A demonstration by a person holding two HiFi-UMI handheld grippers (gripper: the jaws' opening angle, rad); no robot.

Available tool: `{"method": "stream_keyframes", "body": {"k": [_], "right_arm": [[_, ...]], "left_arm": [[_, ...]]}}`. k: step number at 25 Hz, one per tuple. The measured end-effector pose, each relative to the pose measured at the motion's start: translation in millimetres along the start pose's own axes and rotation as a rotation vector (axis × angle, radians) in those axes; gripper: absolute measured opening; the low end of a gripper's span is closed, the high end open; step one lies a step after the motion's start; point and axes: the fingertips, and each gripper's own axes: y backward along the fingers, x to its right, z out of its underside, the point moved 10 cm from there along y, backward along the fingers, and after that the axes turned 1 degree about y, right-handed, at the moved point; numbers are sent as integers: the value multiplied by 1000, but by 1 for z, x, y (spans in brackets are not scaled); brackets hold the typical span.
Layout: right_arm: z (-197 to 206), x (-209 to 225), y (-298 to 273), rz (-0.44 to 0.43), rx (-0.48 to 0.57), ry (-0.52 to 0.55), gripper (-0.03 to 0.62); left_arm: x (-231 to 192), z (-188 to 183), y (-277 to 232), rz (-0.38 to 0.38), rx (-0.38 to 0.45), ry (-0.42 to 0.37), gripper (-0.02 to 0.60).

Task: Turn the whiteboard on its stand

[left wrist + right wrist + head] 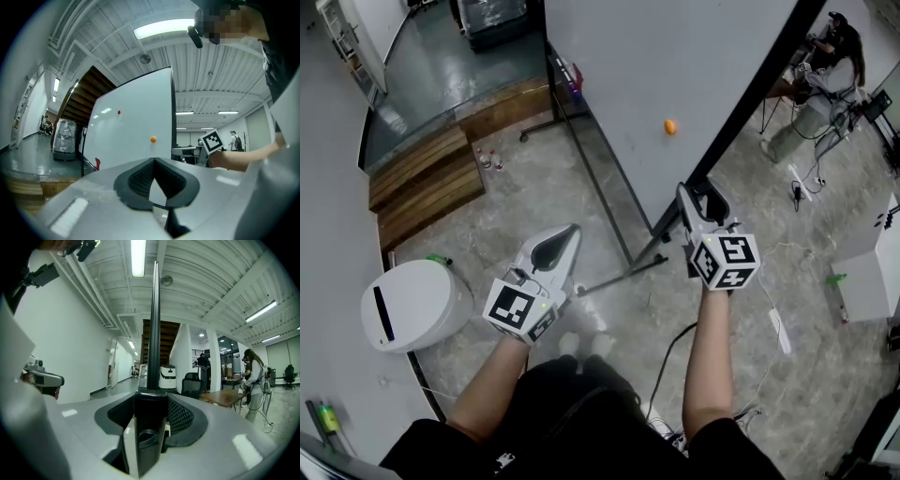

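The whiteboard [675,75] stands tilted on its black stand [609,202], an orange magnet [670,127] on its face. My right gripper [701,199] straddles the board's black edge frame [741,122]; in the right gripper view that frame [154,333] runs straight up between the jaws [152,416], which close on it. My left gripper [562,242] hangs free to the left of the stand, shut and empty. In the left gripper view the whiteboard [136,122] rises ahead with the orange magnet [153,139] and a red one [119,112], beyond the shut jaws [153,177].
The stand's foot bar [623,270] lies on the floor between my arms. A white rounded machine [412,305] sits at the left, wooden steps [427,183] behind it. A person [820,80] works at the far right near a white cabinet [872,277]; cables [675,347] trail on the floor.
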Motion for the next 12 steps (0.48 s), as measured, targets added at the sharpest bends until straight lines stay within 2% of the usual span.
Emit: {"method": "stream_keyframes", "body": {"k": [6, 12], "right_arm": [[1, -6, 6, 22, -34, 22, 252], [1, -10, 23, 74, -43, 20, 252]], "left_arm": [[4, -5, -3, 44, 18, -1, 3], [4, -9, -6, 79, 36, -7, 3]]}}
